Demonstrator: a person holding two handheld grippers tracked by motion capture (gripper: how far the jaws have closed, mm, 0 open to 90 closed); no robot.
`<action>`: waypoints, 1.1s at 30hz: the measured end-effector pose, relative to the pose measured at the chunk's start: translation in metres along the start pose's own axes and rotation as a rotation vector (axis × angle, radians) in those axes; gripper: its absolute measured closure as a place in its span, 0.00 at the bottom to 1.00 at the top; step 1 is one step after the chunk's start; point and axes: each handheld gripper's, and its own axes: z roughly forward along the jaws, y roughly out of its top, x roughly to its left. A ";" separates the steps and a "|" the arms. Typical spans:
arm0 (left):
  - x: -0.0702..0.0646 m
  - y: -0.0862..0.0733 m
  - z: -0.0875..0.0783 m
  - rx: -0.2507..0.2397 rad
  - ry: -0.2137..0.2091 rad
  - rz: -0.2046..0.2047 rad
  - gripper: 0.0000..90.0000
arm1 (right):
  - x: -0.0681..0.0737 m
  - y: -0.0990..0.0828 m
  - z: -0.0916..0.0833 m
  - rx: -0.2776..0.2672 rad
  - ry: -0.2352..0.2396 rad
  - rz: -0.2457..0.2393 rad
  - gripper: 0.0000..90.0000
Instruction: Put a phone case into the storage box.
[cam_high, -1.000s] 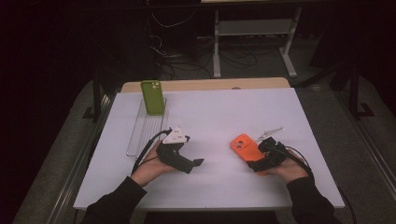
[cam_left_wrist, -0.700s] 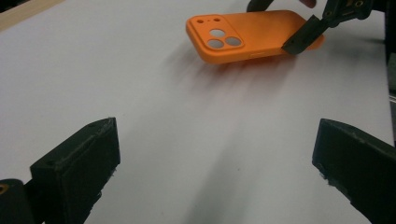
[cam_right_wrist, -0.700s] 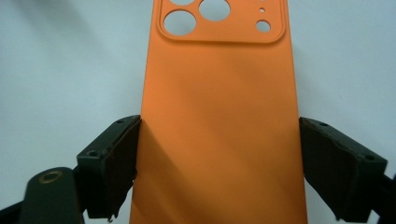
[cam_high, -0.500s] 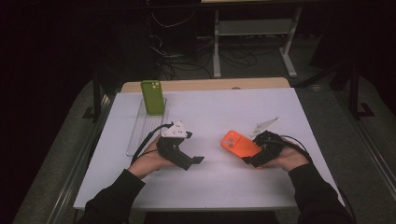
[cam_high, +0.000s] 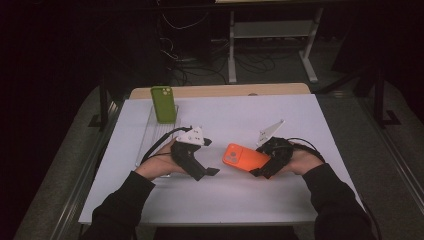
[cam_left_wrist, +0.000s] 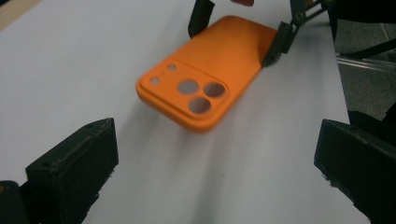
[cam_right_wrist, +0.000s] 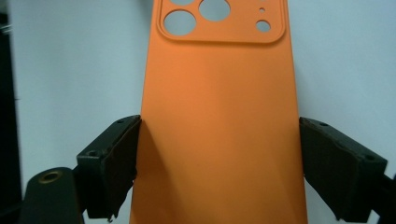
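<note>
place: a lab or workshop
table: white work table (cam_high: 300, 200) at centre
12 o'clock: cables (cam_high: 200, 60) and a metal stand (cam_high: 270, 30) on a dark floor

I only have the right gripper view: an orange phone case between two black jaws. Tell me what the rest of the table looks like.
Observer: On the high view, the right hand-held gripper holds the orange phone case by one end, its camera-cutout end pointing toward the left hand-held gripper.
Operator: Report the left one's jaws.
Observer: They stand wide open with nothing between them; they have just been opening. The left gripper view shows the case ahead of them, apart from both jaws.
Operator: Say what else is on the table.
Observer: A green phone case stands upright at the far end of a clear tray, on the table's left side.
Operator: Tell me whether the orange case rests on the table.
Observer: Its free end looks lifted, casting a shadow below on the white tabletop.
</note>
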 end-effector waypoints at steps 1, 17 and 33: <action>0.001 0.002 0.000 0.001 -0.010 0.005 0.00 | 0.001 0.003 0.001 0.002 0.010 -0.012 0.17; 0.000 0.005 0.005 0.085 -0.121 0.099 0.00 | 0.022 0.036 0.019 0.031 0.101 -0.140 0.17; -0.014 -0.001 0.030 0.185 -0.201 0.157 0.00 | 0.042 0.047 0.016 0.016 0.147 -0.225 0.17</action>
